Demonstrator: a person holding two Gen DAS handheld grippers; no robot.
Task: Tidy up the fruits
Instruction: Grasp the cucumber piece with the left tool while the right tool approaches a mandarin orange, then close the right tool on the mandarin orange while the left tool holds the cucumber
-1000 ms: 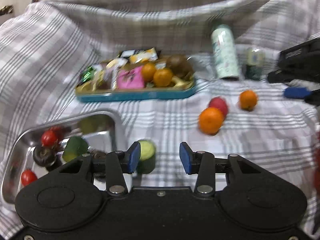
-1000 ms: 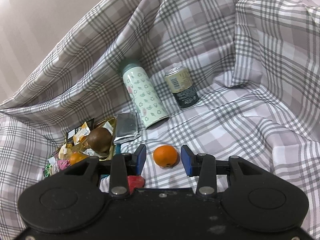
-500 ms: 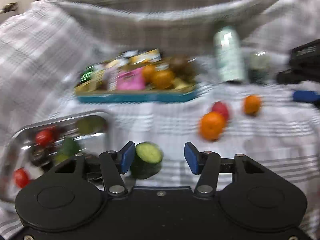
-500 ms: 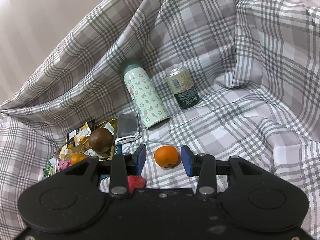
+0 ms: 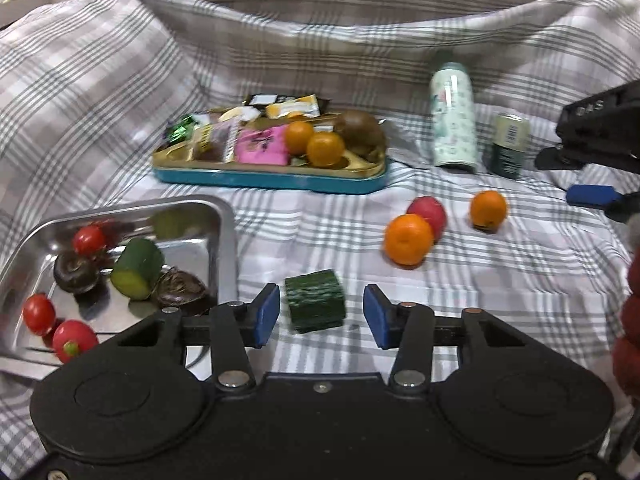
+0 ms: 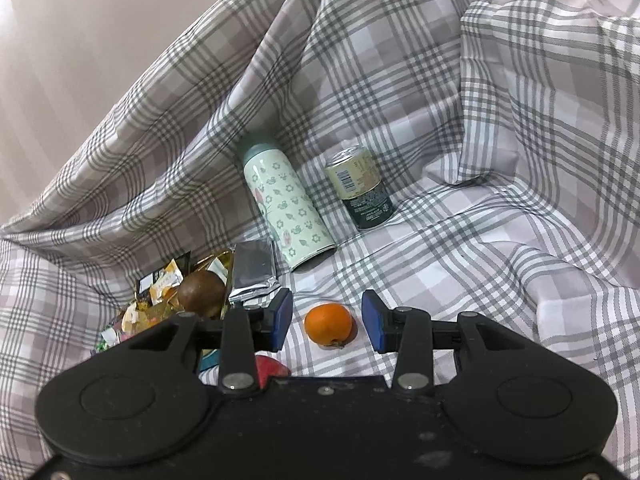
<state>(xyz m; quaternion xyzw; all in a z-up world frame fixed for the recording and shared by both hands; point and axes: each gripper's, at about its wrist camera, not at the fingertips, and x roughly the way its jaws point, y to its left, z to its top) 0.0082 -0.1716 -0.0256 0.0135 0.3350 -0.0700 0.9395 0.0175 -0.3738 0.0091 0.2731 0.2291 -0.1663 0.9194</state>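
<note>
My left gripper (image 5: 318,316) is open, its jaws on either side of a dark green cucumber piece (image 5: 315,307) that lies on the checked cloth. Left of it a steel tray (image 5: 226,224) holds cherry tomatoes (image 5: 89,239), another cucumber piece (image 5: 137,268) and dark fruits. Two oranges (image 5: 408,239) (image 5: 487,209) and a red fruit (image 5: 428,212) lie on the cloth to the right. My right gripper (image 6: 326,322) is open around the far orange (image 6: 329,323), which rests on the cloth; the gripper also shows at the right edge of the left wrist view (image 5: 596,196).
A teal tin (image 5: 272,178) at the back holds snack packets, two small oranges and a brown fruit. A patterned flask (image 6: 286,210) and a drink can (image 6: 362,188) stand behind. A foil packet (image 6: 252,272) lies beside the tin. The cloth rises in folds behind.
My left gripper shifted right, away from the tray, so the cucumber piece now lies between its open jaws. The right gripper has barely moved.
</note>
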